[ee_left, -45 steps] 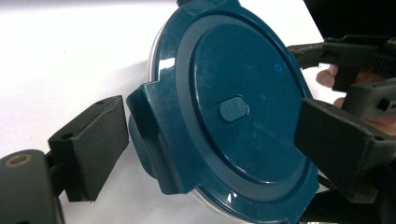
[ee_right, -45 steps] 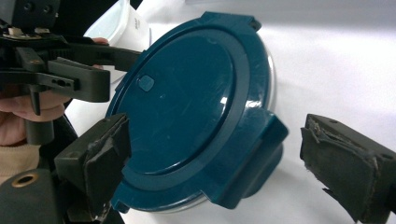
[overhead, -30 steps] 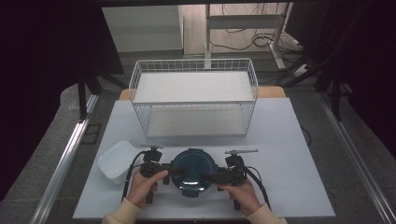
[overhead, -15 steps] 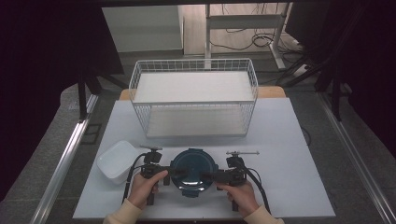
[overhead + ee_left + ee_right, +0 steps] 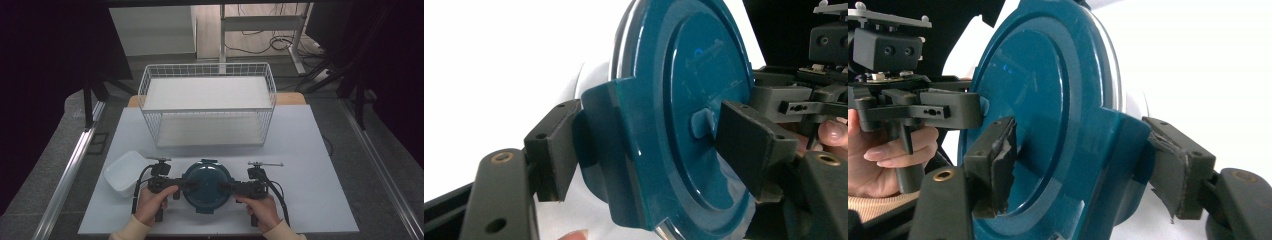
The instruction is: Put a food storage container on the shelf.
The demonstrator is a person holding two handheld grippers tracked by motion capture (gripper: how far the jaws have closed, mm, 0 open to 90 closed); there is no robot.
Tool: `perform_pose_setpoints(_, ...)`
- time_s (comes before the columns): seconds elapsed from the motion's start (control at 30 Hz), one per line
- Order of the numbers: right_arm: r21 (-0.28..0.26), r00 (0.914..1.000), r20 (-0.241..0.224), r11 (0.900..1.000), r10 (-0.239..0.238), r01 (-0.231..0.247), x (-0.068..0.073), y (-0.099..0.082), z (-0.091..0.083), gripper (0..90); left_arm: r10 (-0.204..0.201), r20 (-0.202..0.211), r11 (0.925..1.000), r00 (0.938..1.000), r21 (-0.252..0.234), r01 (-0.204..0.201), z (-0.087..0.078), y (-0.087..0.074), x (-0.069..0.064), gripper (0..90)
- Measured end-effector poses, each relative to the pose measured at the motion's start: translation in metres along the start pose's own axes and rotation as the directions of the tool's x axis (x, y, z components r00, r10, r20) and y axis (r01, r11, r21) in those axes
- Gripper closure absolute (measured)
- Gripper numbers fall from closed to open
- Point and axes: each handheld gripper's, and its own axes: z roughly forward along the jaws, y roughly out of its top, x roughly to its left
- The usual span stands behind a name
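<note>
Evidently two-sided grip: left tool (image 5: 186,185) and right tool (image 5: 226,187) each straddle side tab of teal lidded container (image 5: 206,186) on tabletop (image 5: 310,165), near edge. Jaws close to tabs; firm contact unclear. Probably steadying for lift.

Cream knitted sleeves (image 5: 131,230) on both forearms. Black two-jaw left gripper (image 5: 186,185) and matching right gripper (image 5: 223,187), each trailing a looped black cable (image 5: 138,181). Brass-coloured screws (image 5: 503,157) at the jaw pivots; worn, frayed rubber pads (image 5: 1003,156).
</note>
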Motion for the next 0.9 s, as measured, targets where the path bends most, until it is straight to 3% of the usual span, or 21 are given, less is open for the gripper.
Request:
perform_pose_setpoints(0.27,-0.005,0.9998,-0.018,0.9999,-0.012,0.012,0.002,0.000,-0.006,37.6,0.009,-0.012,0.9999,0.9999,-0.010,-0.009,-0.005,-0.002,-0.005,31.4)
perform_pose_setpoints(0.67,-0.028,0.9969,-0.013,0.9967,-0.077,0.077,0.007,0.005,-0.015,39.6,0.052,-0.039,0.9983,0.9979,-0.024,-0.053,-0.009,-0.003,-0.020,32.8)
perform_pose_setpoints(0.9,-0.042,0.9928,-0.012,0.9921,-0.119,0.119,0.013,0.007,-0.023,39.6,0.071,-0.034,0.9965,0.9969,-0.043,-0.072,-0.013,-0.003,-0.027,33.0)
